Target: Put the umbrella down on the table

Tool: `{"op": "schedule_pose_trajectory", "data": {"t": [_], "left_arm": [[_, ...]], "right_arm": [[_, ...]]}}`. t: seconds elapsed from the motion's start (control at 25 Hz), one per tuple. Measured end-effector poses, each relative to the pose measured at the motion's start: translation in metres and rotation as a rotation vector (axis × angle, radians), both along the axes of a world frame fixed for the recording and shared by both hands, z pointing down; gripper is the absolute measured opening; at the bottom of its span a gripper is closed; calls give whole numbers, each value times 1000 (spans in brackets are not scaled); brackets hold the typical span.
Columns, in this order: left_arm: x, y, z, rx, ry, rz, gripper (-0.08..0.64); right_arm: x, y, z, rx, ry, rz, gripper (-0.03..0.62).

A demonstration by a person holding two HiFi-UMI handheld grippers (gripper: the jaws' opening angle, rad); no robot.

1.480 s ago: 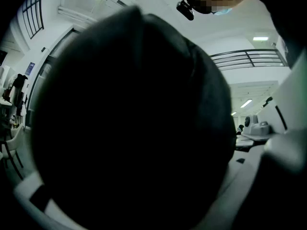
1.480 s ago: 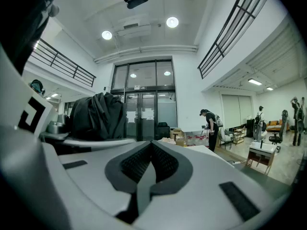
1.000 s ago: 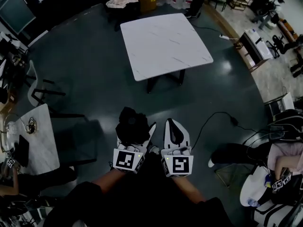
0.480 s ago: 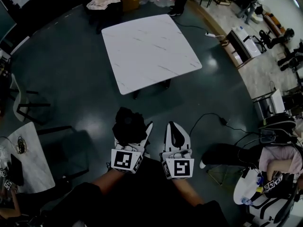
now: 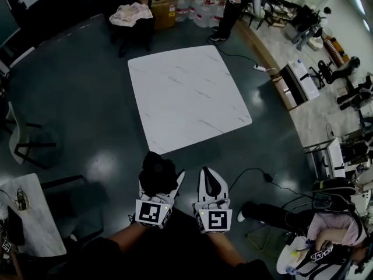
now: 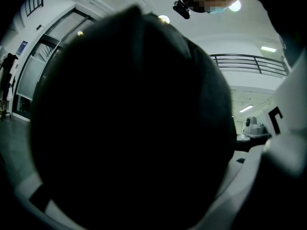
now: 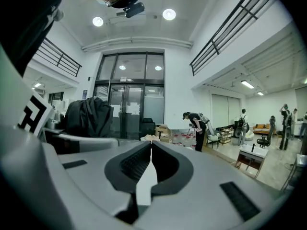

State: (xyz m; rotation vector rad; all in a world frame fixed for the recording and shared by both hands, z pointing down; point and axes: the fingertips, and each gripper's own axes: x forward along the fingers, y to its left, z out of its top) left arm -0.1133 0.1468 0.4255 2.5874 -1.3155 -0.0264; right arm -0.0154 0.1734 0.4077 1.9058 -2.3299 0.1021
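A black folded umbrella [image 5: 156,169] sits bunched between the jaws of my left gripper [image 5: 162,175], which is shut on it. In the left gripper view the umbrella [image 6: 129,123] fills almost everything and hides the jaws. My right gripper [image 5: 207,172] is beside it, shut, with nothing between its jaws [image 7: 151,147]. From the right gripper view the umbrella [image 7: 89,116] shows at the left. The white marble table [image 5: 186,95] stands just ahead of both grippers, its near corner a short way beyond the umbrella.
A chair [image 5: 22,139] and a small white table [image 5: 32,217] with items stand at the left. A cable [image 5: 259,175] lies on the dark floor to the right. A person [image 5: 329,238] sits at lower right; another person [image 5: 228,7] stands beyond the table near boxes [image 5: 154,4].
The white table has drawn closer to both grippers and now sits more central. The left gripper keeps its hold on the umbrella; the right stays shut.
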Motion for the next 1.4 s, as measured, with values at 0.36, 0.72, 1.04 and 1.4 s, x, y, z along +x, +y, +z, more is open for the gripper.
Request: {"op": "schedule_pose_trajectory", "data": {"t": [0.36,0.72,1.04,1.4], "left_arm": [[-15,-92,0,2,39,52,368],[-9,-141,20,-50,22,52,368],[48,-198,37,-103,0,29,368],[163,-302,70,-117,-103,48,365]], "right_arm": [[-18,-87,-3,-12,38,37,18],[0,-129,6,-40,22,58,18],[45,-193,23,-42,-33,3,18],[144,-308,40,-42,-130,-65,18]]}}
